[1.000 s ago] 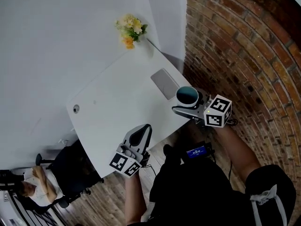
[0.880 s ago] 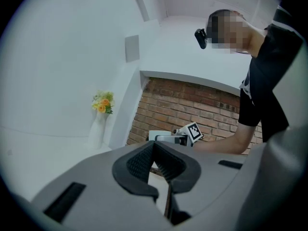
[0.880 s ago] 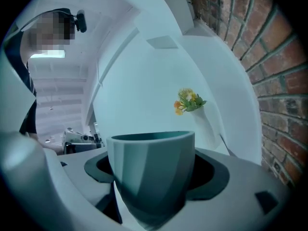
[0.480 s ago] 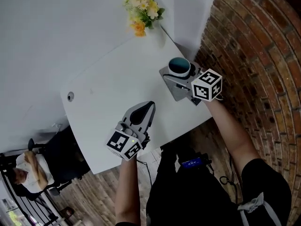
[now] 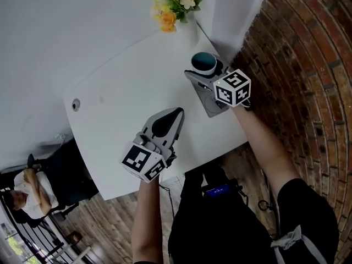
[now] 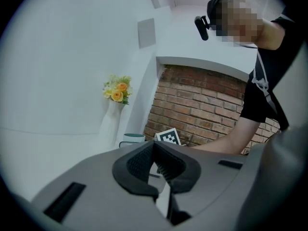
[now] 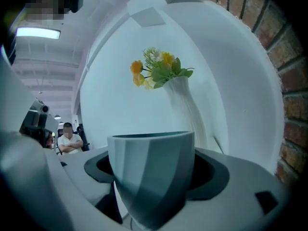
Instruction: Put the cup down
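Clasping one cup (image 7: 151, 177): right gripper (image 5: 205, 70)

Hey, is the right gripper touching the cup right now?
Touching. The right gripper view shows the cup held by the right gripper, with its jaws pressed against both sides.

White rounded-corner table (image 5: 124, 81). On it: flat grey rectangular pad (image 5: 212, 106) near right edge, slim white vase of yellow flowers (image 5: 188, 31) at far corner, small round grey grommet (image 5: 75, 104) near left corner.
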Available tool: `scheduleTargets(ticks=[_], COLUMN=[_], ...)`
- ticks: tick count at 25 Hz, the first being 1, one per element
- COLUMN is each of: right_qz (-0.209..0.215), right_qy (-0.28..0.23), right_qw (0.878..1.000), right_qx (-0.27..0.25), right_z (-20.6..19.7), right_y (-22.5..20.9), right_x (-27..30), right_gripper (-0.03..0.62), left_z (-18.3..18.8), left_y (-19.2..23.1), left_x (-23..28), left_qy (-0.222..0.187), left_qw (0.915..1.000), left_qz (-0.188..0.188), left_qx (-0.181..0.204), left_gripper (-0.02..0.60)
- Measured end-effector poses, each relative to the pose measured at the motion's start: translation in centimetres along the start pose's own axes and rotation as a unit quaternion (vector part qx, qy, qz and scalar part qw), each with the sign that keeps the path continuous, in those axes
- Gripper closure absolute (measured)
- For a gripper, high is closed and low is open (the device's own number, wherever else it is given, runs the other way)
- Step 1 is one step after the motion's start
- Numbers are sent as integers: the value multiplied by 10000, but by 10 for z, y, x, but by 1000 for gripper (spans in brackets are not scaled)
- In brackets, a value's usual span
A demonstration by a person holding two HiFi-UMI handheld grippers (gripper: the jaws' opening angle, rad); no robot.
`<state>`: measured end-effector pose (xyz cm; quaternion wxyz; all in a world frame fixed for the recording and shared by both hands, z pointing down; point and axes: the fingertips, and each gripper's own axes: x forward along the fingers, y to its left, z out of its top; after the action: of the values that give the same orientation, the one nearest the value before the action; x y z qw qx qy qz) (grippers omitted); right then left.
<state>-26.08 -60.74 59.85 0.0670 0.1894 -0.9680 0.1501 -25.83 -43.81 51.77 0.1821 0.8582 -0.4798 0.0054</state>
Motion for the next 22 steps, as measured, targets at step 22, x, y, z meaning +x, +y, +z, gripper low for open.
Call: scheduleTargets(ticks=[22], right_qz=[-276], right_qy=[726], right_qw=[9873], right_qx=[-1386], right_z=[-38], right_y=[15], right_x=[-33], right_gripper=[177], left_z=[-11], left_y=[1], left_x=[-15], left_qy=[17], left_qw=[9998], left_qz=[201], left_qx=[-9], left_gripper=[574])
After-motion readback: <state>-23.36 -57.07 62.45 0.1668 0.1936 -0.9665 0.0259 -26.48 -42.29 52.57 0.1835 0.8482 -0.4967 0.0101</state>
